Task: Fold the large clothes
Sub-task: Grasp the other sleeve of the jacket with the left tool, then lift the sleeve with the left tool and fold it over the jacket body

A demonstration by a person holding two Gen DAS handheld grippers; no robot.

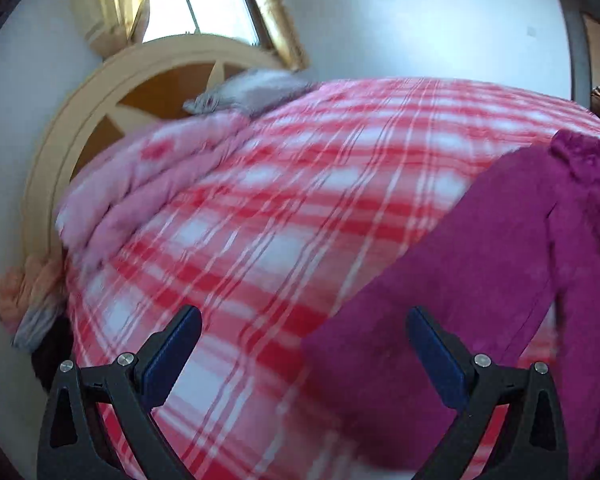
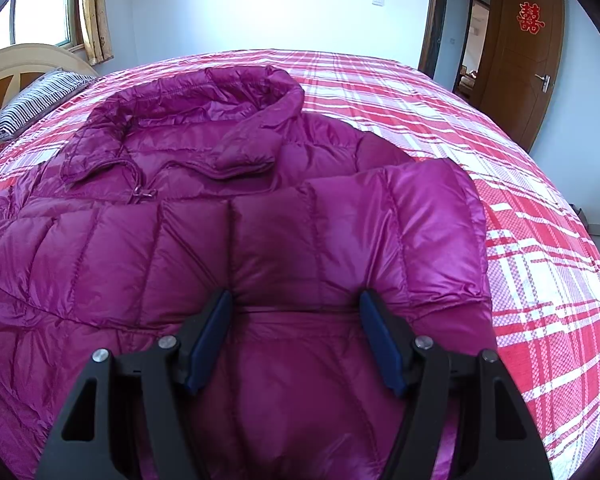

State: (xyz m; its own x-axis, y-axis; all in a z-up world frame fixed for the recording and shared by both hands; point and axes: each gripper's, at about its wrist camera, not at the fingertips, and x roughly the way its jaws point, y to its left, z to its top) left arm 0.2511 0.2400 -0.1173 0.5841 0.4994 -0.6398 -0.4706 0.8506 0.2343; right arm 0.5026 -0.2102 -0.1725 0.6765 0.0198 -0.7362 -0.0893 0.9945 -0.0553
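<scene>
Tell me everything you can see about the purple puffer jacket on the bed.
The puffer jacket is magenta, shiny and quilted in stitched panels, likely down-filled. It lies spread on the red and white plaid bedspread, its stand-up collar toward the far side, with a zipper pull below it. One padded part is folded across the body. The right gripper has both pads pressed into the fabric, bunching a fold between them. The left gripper hovers open over its edge.
</scene>
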